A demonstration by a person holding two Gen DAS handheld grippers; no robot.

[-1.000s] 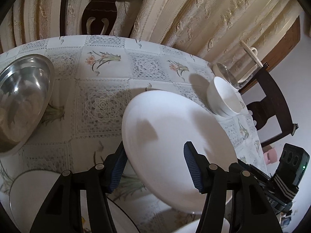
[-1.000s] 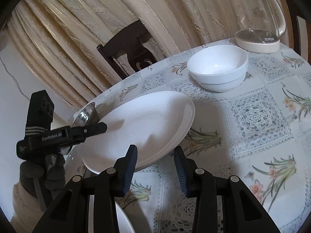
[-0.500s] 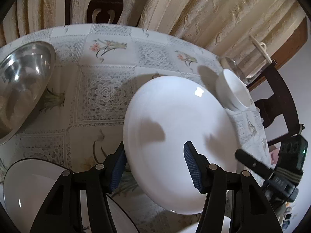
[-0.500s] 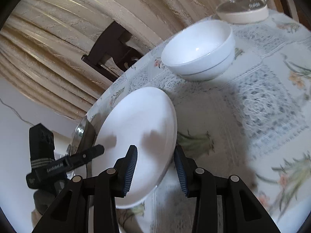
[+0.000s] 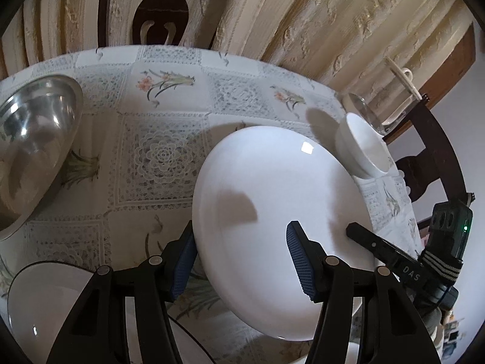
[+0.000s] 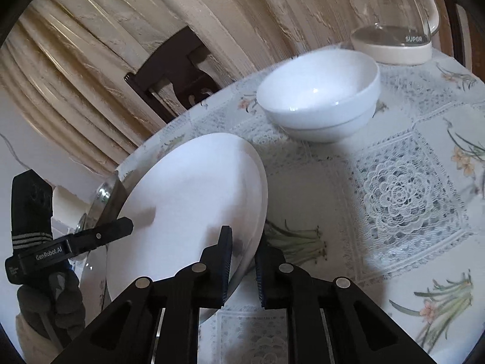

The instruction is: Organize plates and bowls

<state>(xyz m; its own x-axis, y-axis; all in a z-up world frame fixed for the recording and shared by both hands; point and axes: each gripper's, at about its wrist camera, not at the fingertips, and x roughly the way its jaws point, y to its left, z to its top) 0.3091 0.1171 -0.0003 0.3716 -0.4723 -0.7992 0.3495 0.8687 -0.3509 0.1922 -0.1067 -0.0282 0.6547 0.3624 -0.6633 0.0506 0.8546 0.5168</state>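
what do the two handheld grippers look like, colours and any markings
Both are black plastic with silver pivot screws and blue ribbed pads. Seen from the right wrist view, the left gripper reads "GenRobot.AI", has a grey-striped strap, and a dark grey glove holds it. From the left wrist view, the right gripper shows "DAS" and a green light.

- heavy cream curtains point(image 5: 318, 21) hang in thick folds behind everything, their raised pattern catching a dull gold sheen.
- a dark wooden chair point(image 5: 154, 15) with a carved back stands against the curtains at the far edge of the tabletop point(image 5: 163, 151).
- a second dark chair point(image 5: 436, 157) stands at the right.
- the tabletop wears a pale cloth of lace squares and flower sprigs.
- a plain white wall point(image 6: 18, 139) shows beside the curtains.
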